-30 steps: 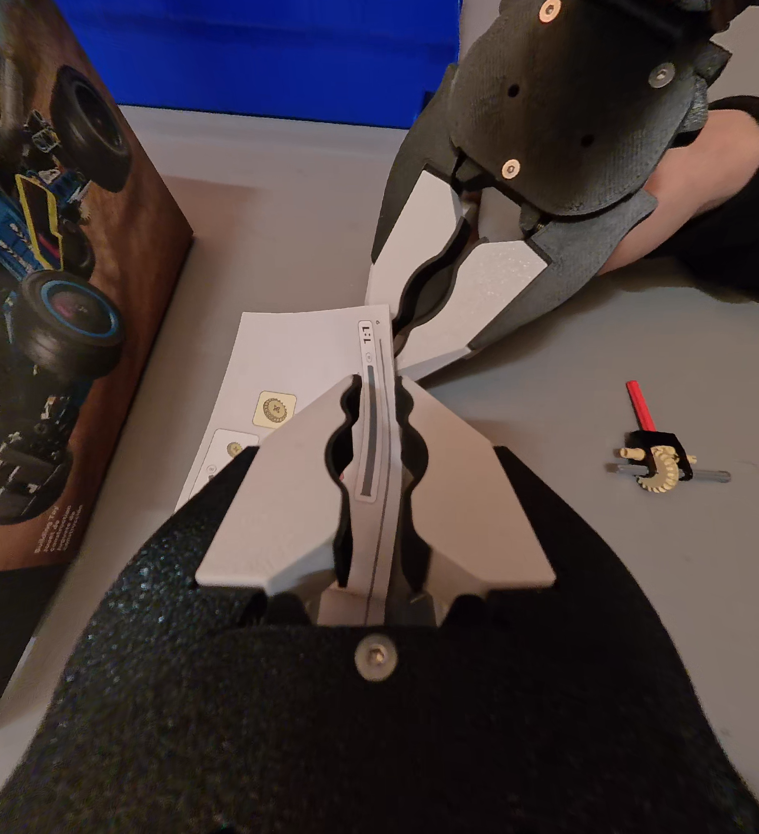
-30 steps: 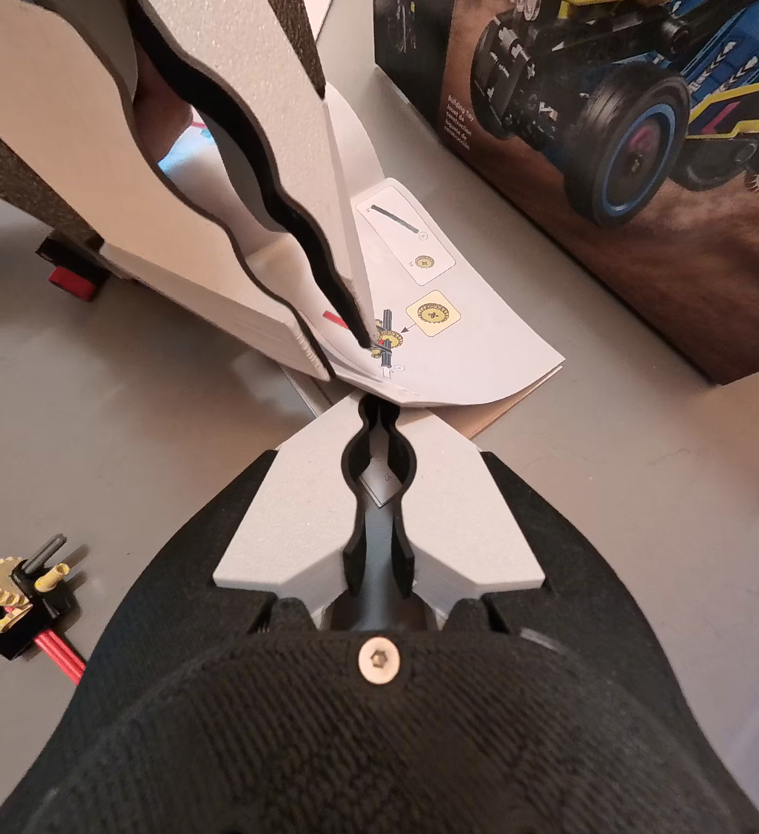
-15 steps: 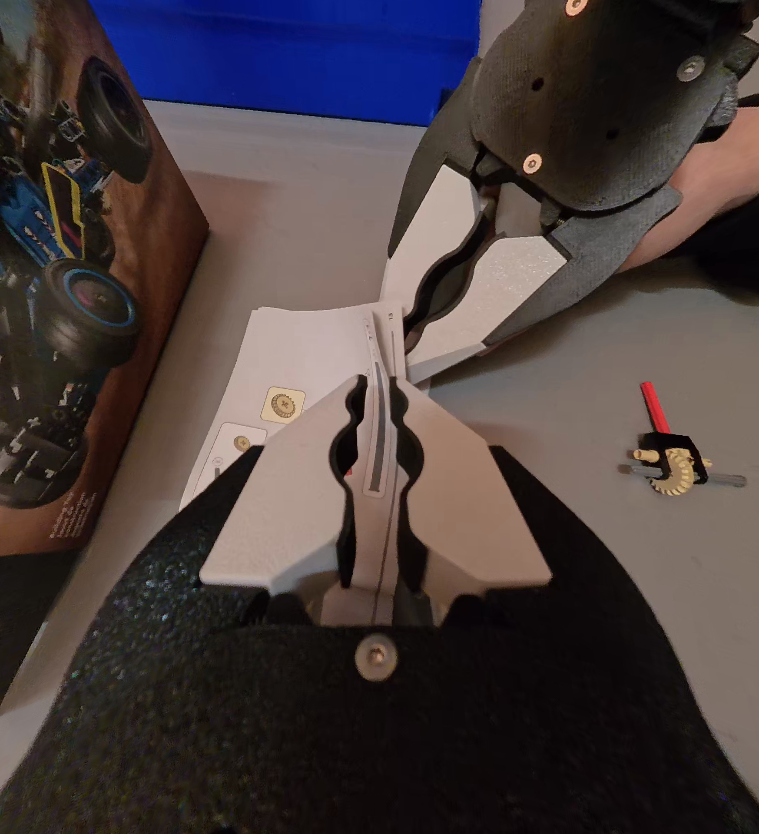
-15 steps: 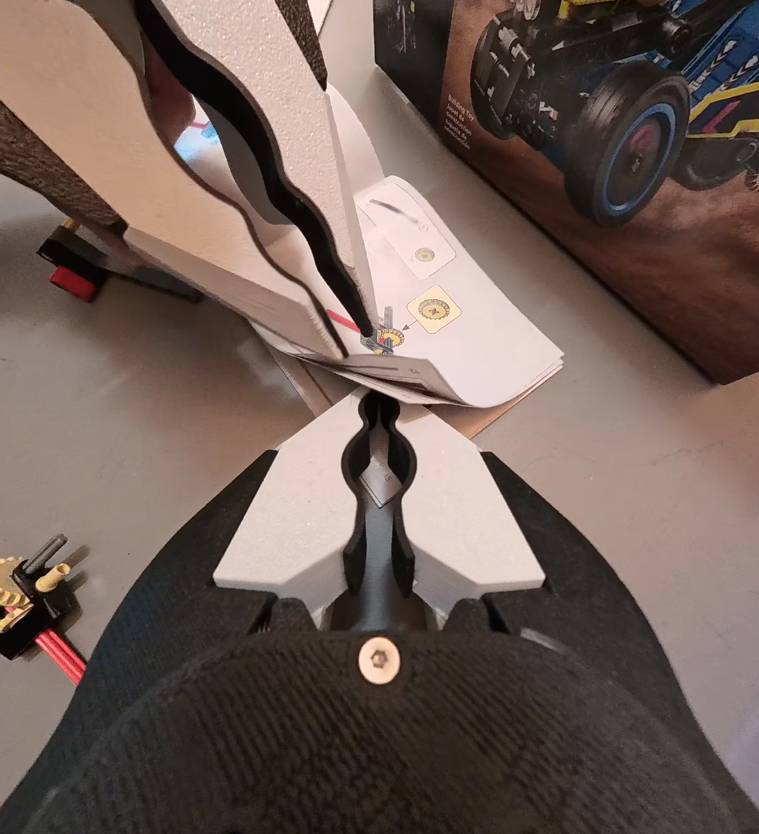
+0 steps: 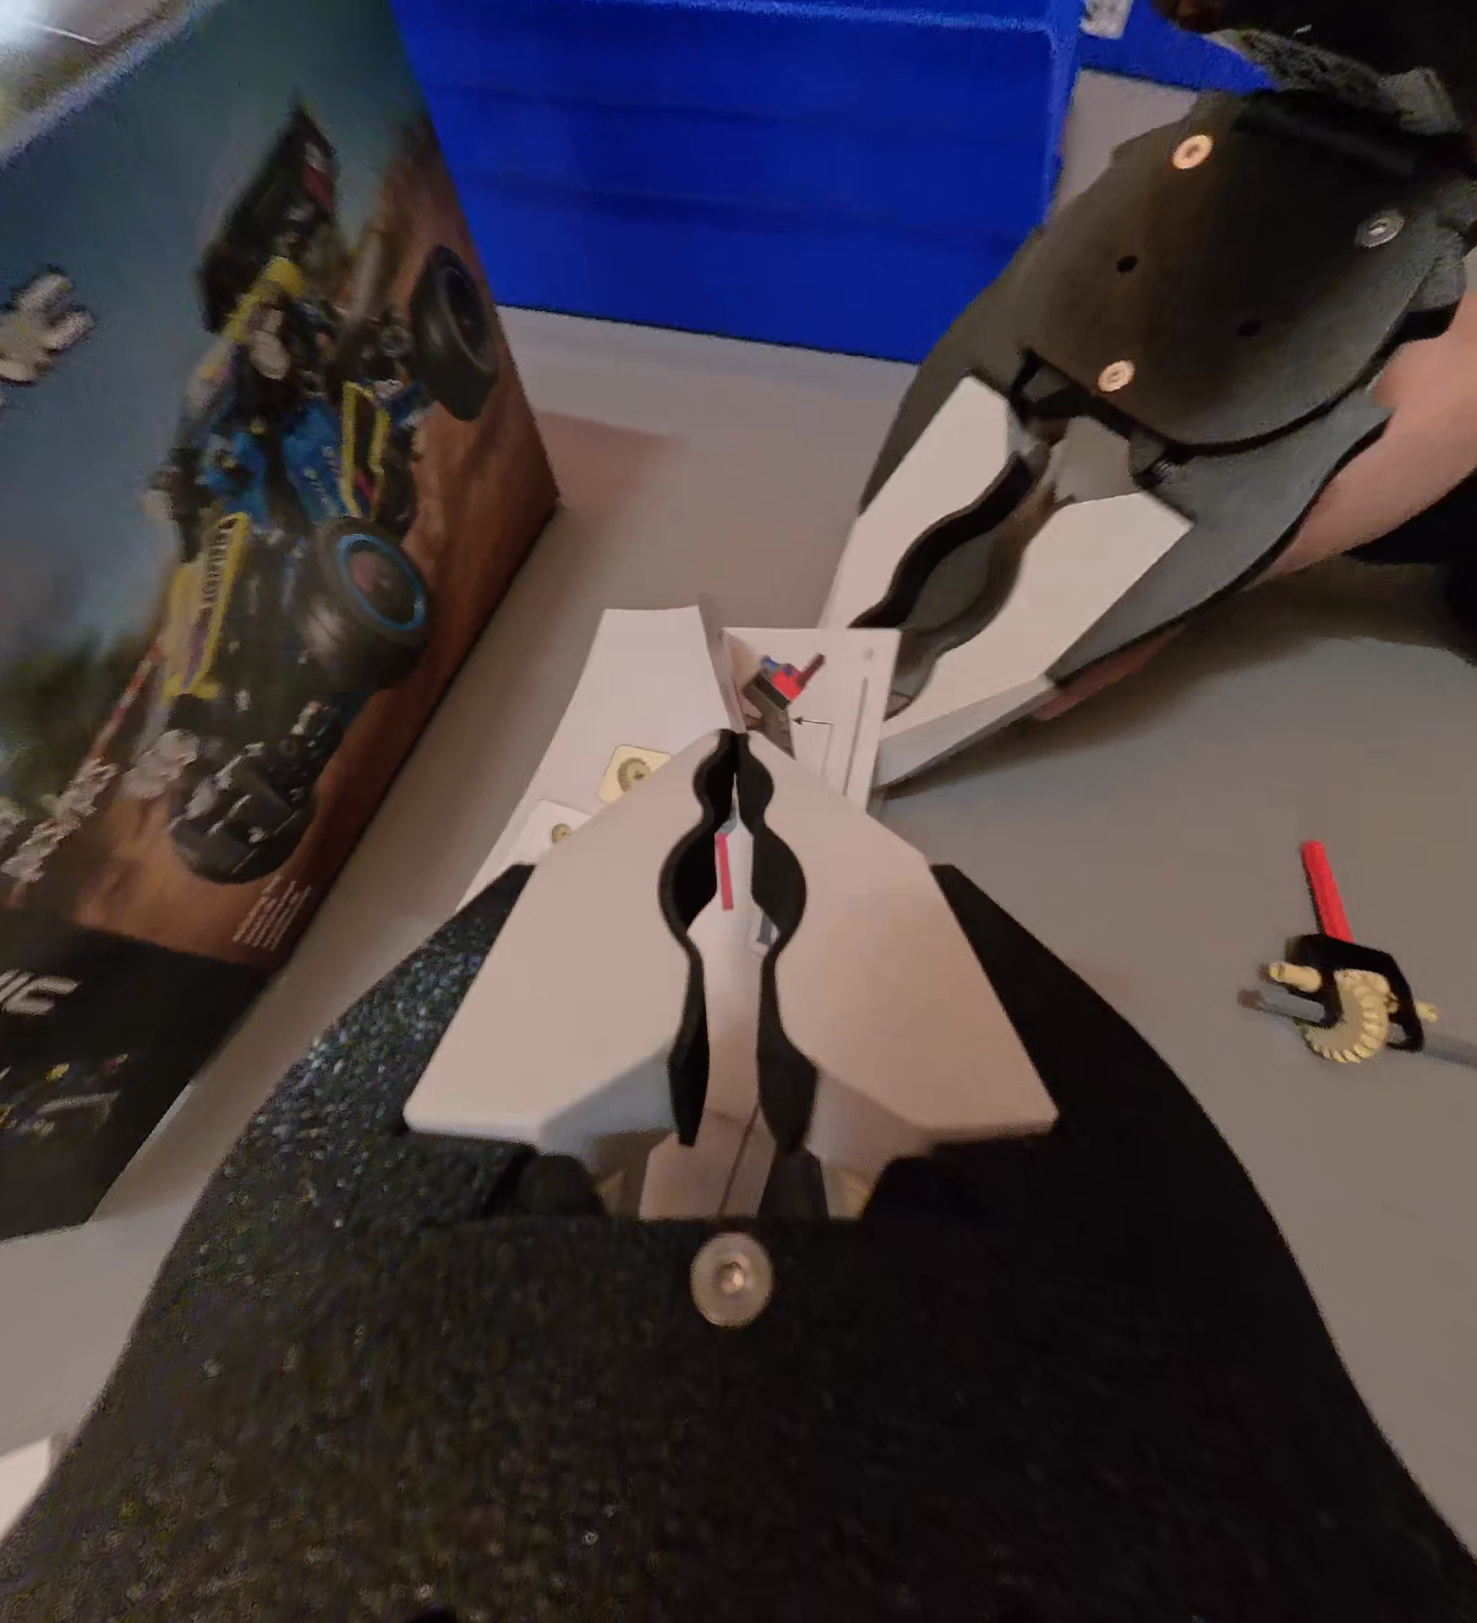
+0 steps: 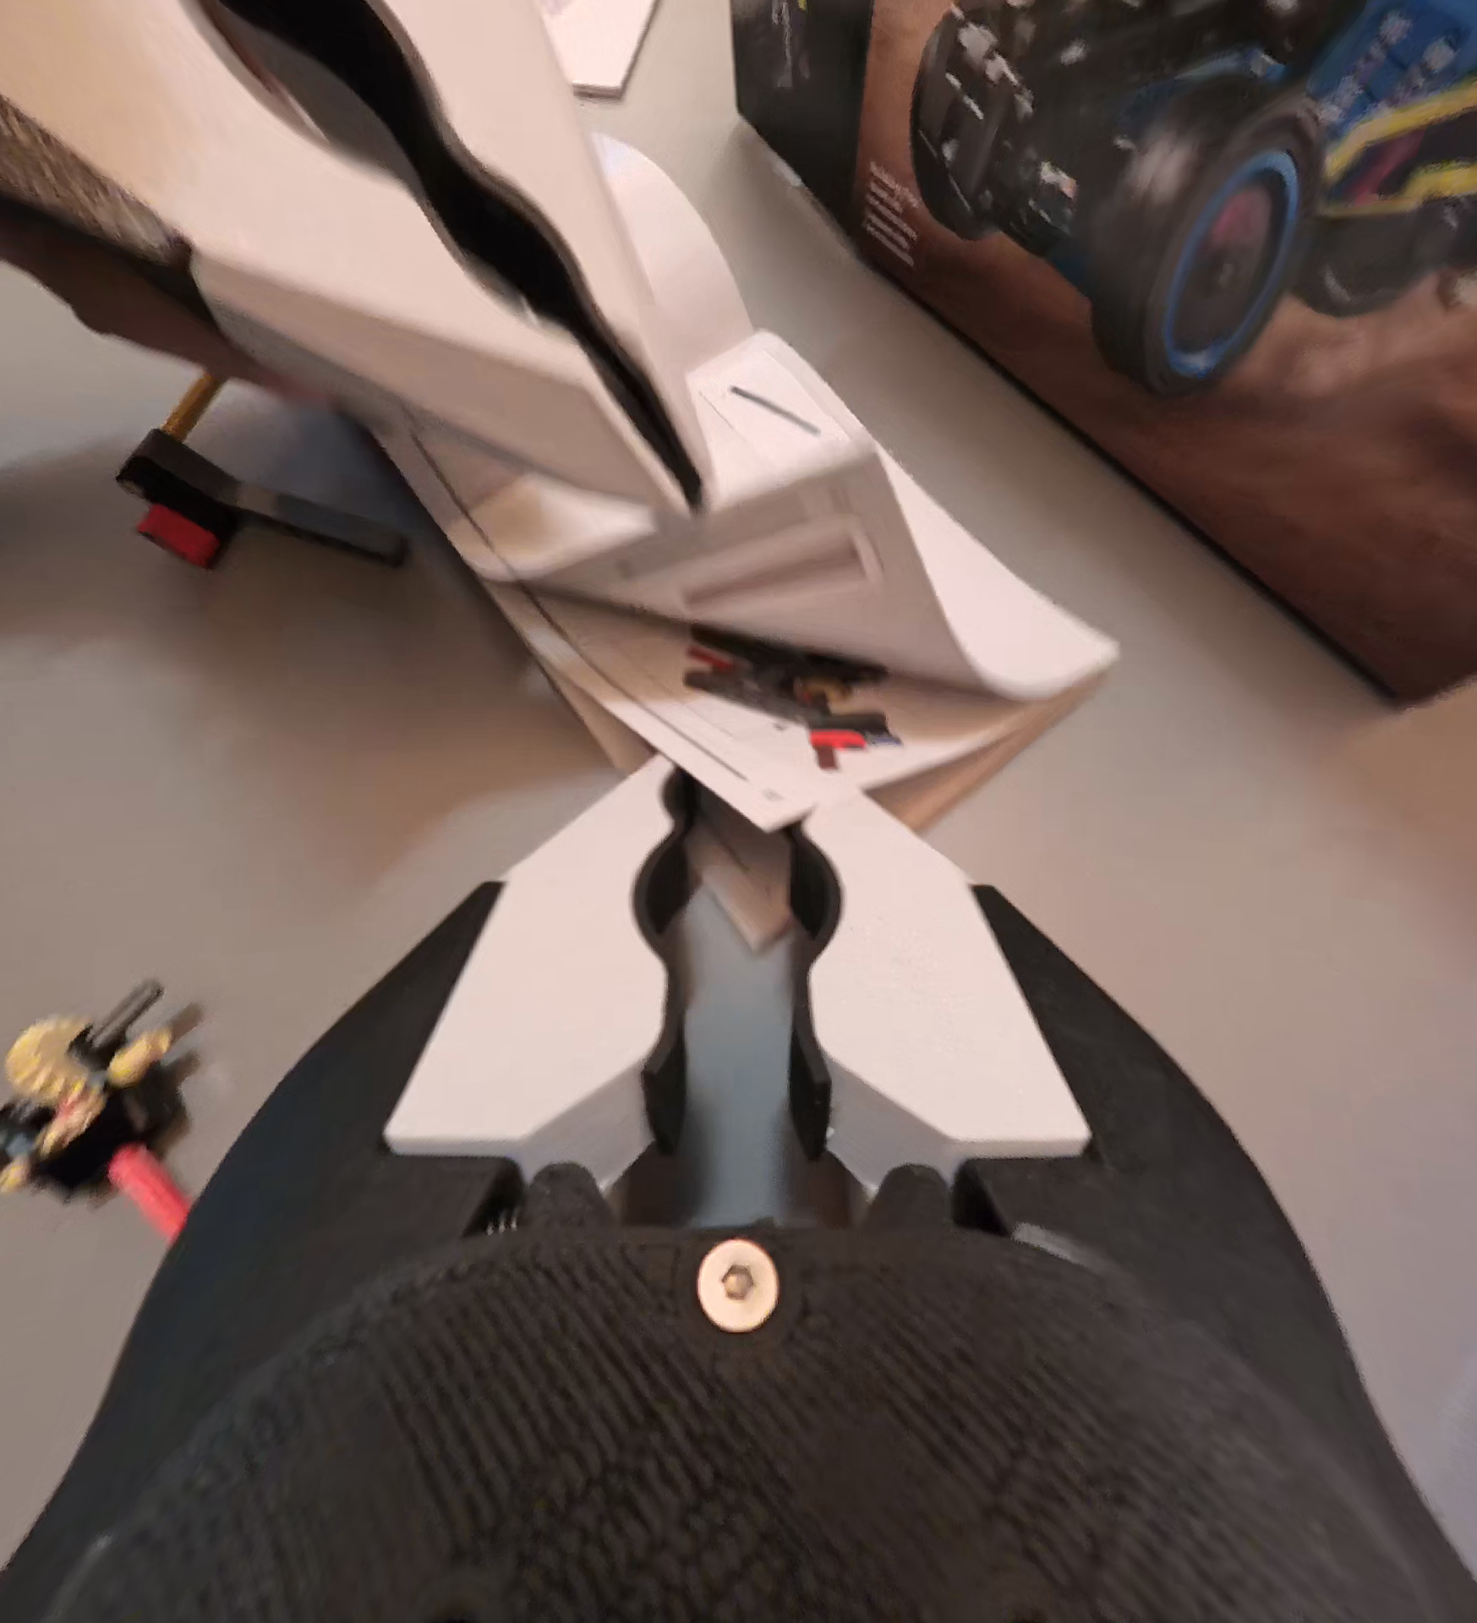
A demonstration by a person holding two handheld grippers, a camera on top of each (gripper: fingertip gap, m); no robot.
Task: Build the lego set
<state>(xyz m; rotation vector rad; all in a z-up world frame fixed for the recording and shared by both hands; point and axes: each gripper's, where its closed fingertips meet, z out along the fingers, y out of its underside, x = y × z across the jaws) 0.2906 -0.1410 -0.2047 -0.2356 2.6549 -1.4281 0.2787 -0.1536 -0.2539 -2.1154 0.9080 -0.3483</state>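
Between my two tongs lies the white paper instruction booklet [image 5: 840, 703] for the lego set, fanned open on the grey tabletop [image 5: 1112, 834] at about twelve o'clock from my left gripper [image 5: 735, 746]. That gripper's tips are pressed together on a raised leaf of the booklet, with more paper running down the slot between the fingers. My right gripper [image 6: 739, 790] has its fingers spread a little, and the lower corner of a printed page sits between them, apparently loose rather than pinched. Paper this thin should be light, limp and easy to crease or tear, so I judge the outer corner or free edge of a single leaf the place to take hold, lightly, lifting in an arc away from the spine instead of dragging. Out at three o'clock in the left wrist view rests the small half-built assembly [image 5: 1354, 1001], a black frame with a tan bevel gear, a grey axle and a red axle; it looks rigid but tiny, best nipped across the black frame. At nine o'clock stands the large cardboard set box [image 5: 190, 544] printed with a blue and yellow buggy, and at twelve o'clock beyond the booklet a blue plastic bin [image 5: 743, 149]. Motion blur hides finer detail.
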